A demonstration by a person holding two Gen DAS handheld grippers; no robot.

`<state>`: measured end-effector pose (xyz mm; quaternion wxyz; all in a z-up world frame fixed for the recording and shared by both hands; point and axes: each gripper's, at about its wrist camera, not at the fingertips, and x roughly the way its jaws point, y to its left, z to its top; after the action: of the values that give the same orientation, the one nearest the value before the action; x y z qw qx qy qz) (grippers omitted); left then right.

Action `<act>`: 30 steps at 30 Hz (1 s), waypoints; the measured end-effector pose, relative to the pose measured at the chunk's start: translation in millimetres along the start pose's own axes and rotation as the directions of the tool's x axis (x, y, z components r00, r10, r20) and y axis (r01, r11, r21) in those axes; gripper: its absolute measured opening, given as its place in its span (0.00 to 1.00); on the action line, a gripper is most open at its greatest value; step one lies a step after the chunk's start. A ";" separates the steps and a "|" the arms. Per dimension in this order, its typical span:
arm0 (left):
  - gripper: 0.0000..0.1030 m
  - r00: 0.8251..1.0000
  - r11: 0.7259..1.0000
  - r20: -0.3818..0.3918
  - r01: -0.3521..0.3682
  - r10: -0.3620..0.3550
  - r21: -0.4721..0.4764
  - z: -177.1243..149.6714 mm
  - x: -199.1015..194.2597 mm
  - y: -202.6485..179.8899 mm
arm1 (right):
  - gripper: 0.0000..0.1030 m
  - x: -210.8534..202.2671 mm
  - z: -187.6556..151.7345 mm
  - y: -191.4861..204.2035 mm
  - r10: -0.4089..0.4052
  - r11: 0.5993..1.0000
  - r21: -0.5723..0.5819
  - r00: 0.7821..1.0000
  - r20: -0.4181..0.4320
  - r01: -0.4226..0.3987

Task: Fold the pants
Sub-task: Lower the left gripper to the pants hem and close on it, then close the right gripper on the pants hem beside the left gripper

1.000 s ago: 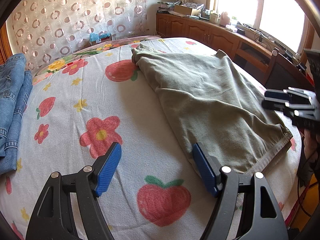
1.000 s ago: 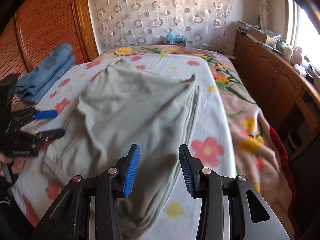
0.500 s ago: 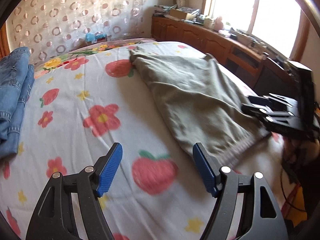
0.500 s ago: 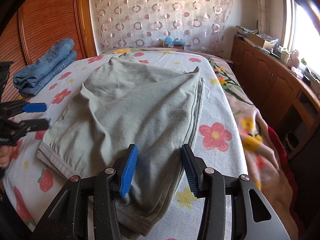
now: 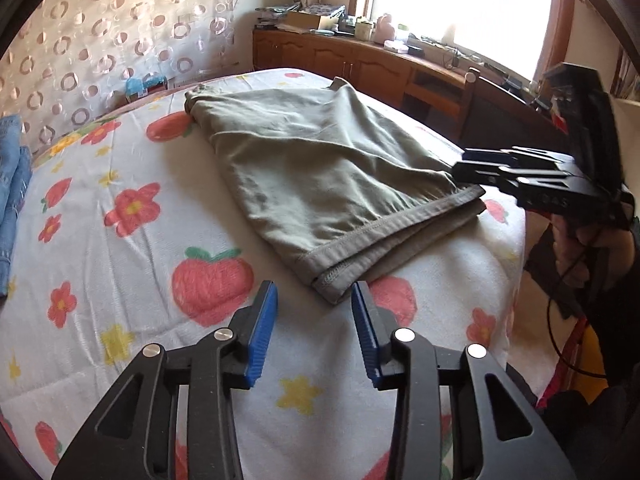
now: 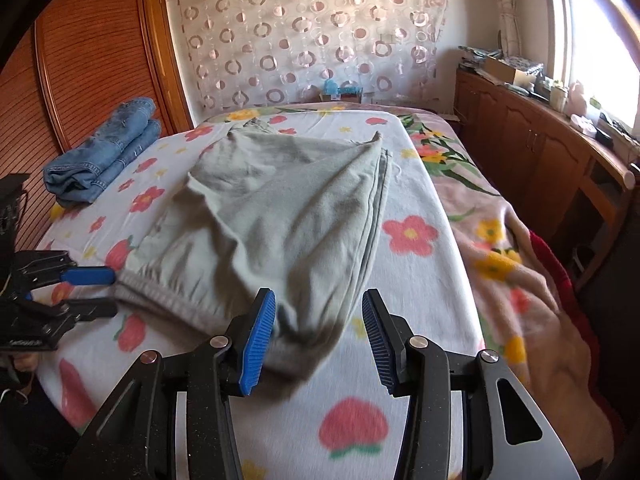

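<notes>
Both sets of fingers are hanging spread and gripping nothing: the left gripper (image 5: 314,312) is hovering just short of the near waistband corner of the pants (image 5: 320,168). The right gripper (image 6: 318,320) is sitting over the other near corner. The pants are lying on the bed (image 5: 120,280), stretching away from both, left slightly nearer.

Two black hand-held grippers with blue pads

The left gripper (image 5: 314,320) and right gripper (image 6: 319,328) share black, matte, cut-out finger frames, ribbed blue pads (image 5: 262,332) and round silver screws (image 6: 416,342). From the side, the right gripper (image 5: 520,176) shows pale lettering, thin black cables trailing below it, and bare skin of the right hand (image 5: 588,248) behind
</notes>
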<state>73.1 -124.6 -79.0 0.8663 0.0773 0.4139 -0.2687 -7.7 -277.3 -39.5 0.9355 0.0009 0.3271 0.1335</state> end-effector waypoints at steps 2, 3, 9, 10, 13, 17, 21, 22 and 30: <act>0.39 1.000 1.000 -0.003 -0.002 0.002 0.011 2.3 2.1 -1.8 | 0.46 -3.6 -5.2 0.1 0.002 1.000 0.011 1.000 0.002 -0.002; 0.39 1.000 1.000 -0.004 -0.009 0.009 0.015 3.9 3.5 -2.4 | 0.46 -4.8 -7.2 -0.5 0.008 1.000 0.018 1.000 0.002 -0.008; 0.39 0.998 0.997 0.023 -0.065 0.064 0.050 7.5 6.9 -5.3 | 0.46 1.5 -10.2 -1.5 0.025 0.999 0.040 1.000 -0.018 -0.024; 0.39 0.998 0.997 0.023 -0.064 0.062 0.050 6.8 6.7 -5.5 | 0.46 2.3 -10.4 -2.1 0.026 0.999 0.043 0.999 -0.019 -0.025; 0.23 0.999 0.998 0.039 -0.037 0.035 0.048 5.3 1.9 -6.6 | 0.46 2.7 -10.6 -3.2 0.028 0.999 0.045 0.999 -0.019 -0.027; 0.13 0.997 0.998 0.069 -0.020 0.016 0.054 5.1 -9.0 -12.3 | 0.46 4.4 -12.0 -3.0 0.027 0.999 0.046 0.999 -0.017 -0.026; 0.13 0.998 0.998 0.063 -0.018 0.014 0.063 3.2 -12.0 -16.5 | 0.46 5.5 -12.4 -2.8 0.026 0.999 0.043 1.000 -0.016 -0.025; 0.13 0.998 0.998 0.058 -0.023 0.019 0.063 2.7 -11.9 -16.7 | 0.46 5.5 -12.0 -2.2 0.025 0.999 0.044 1.000 -0.015 -0.025; 0.30 0.997 0.996 0.027 -0.073 0.072 0.060 6.4 -1.6 -15.2 | 0.37 -3.0 -13.5 0.8 0.037 0.998 0.049 0.999 -0.002 -0.037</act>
<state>68.6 -139.1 -72.3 0.8779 0.1153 0.3915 -0.2506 -18.4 -278.4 -48.1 0.9321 0.0296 0.3316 0.1427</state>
